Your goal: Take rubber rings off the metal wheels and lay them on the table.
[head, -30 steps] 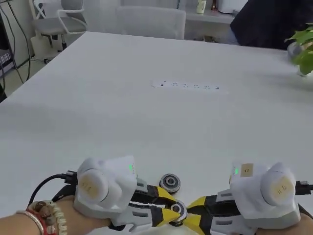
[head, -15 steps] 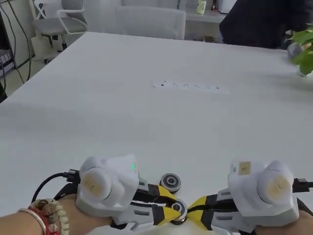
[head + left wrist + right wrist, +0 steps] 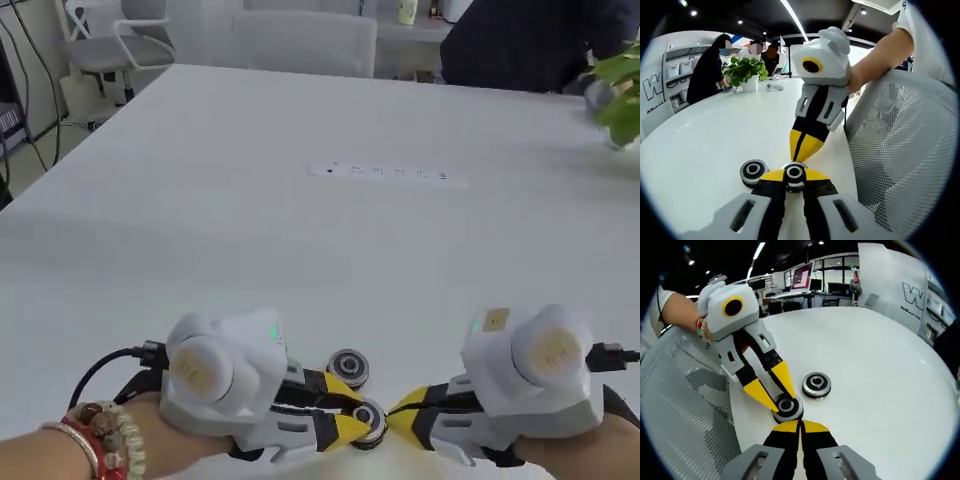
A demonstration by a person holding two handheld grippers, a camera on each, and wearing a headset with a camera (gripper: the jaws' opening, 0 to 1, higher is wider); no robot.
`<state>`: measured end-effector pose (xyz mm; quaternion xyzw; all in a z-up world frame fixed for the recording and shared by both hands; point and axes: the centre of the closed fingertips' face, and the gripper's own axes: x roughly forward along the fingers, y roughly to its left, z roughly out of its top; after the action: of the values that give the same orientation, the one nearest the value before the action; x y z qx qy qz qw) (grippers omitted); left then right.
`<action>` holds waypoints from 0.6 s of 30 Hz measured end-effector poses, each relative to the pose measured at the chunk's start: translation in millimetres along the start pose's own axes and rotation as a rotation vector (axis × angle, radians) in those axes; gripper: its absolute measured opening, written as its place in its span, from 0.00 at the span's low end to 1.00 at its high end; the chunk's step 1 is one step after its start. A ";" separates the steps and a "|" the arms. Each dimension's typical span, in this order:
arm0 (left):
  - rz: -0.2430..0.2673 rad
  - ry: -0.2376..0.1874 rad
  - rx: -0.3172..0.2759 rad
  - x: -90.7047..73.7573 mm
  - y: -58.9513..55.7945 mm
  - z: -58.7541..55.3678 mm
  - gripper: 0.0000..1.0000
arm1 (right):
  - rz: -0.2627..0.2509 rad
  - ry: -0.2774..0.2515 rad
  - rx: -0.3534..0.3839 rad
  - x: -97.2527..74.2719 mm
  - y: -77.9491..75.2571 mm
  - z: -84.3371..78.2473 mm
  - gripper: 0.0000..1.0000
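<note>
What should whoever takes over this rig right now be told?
Left gripper: shut on a metal wheel, holding it on the table at the person's edge.
Right gripper: jaws shut, tips against that wheel's rim; whether they pinch the rubber ring is unclear.
Second wheel lies free just beside them.
Done: nothing yet; both wheels seem to have their dark rings on.
Left: pull both rings, lay them on the table.

The head view looks forward and down from above the near edge of the table [image 3: 300, 250]; each gripper view sits low and close over the tabletop. The left one faces the right gripper [image 3: 799, 156], the right one faces the left gripper [image 3: 782, 401]; all three share the held wheel [image 3: 794, 173] and the loose wheel [image 3: 754, 171].
</note>
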<state>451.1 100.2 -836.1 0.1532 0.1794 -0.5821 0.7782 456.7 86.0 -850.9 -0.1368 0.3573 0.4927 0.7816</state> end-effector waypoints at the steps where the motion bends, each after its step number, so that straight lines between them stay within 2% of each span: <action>1: 0.000 0.000 0.001 0.0 0.1 -0.1 0.07 | 0.006 -0.005 0.036 -1.2 0.1 0.2 0.00; 5: 0.001 0.001 0.001 -0.1 0.0 -0.3 0.07 | 0.042 -0.050 0.205 -3.4 -1.2 3.7 0.00; 7: 0.005 0.000 0.001 0.1 0.4 -0.1 0.07 | 0.026 -0.056 0.257 -2.2 -3.7 4.8 0.00; 10: 0.006 0.001 0.001 0.0 0.8 -0.2 0.07 | 0.023 -0.049 0.245 -1.3 -3.6 4.1 0.00; 13: 0.005 -0.002 -0.002 0.1 0.6 -0.2 0.07 | 0.053 -0.065 0.406 -3.2 0.6 9.2 0.00; 14: 0.003 -0.004 -0.005 0.1 0.3 -0.3 0.07 | 0.061 -0.048 0.486 -3.4 3.2 8.2 0.00; 15: 0.002 -0.005 -0.005 0.1 0.0 -0.4 0.07 | 0.051 -0.047 0.421 -2.5 -0.4 6.5 0.00; 18: 0.000 -0.007 -0.006 0.0 -0.1 -0.2 0.07 | 0.053 -0.049 0.386 -2.9 1.4 5.9 0.00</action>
<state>451.0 100.3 -836.2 0.1488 0.1784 -0.5820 0.7793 457.3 88.0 -844.5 0.0374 0.4295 0.4387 0.7885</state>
